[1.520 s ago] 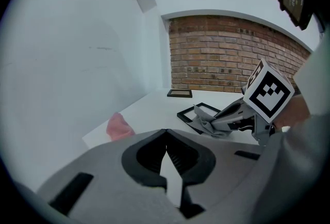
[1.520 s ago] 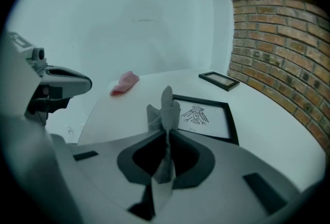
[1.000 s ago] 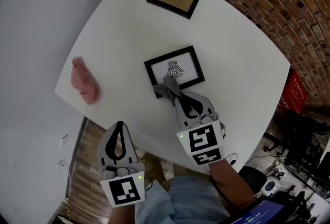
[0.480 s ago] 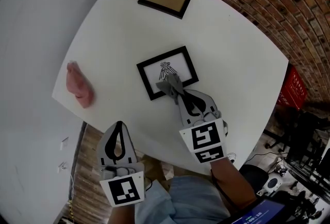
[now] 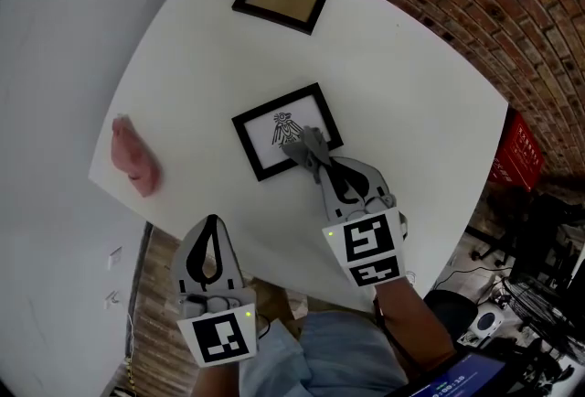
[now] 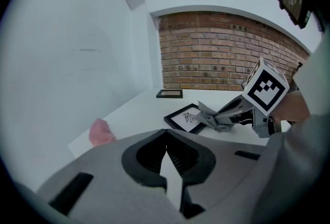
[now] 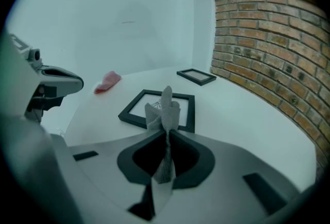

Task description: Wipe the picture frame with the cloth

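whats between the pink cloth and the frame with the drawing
Nothing: in the head view only bare white table lies between the pink cloth and the frame.

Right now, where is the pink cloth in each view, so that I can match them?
Head view: the pink cloth lies at far left, at mid height.
Left gripper view: low, left of centre.
Right gripper view: left of centre, far off.
Shared landmark: the black picture frame with the drawing, right of the cloth in every view.
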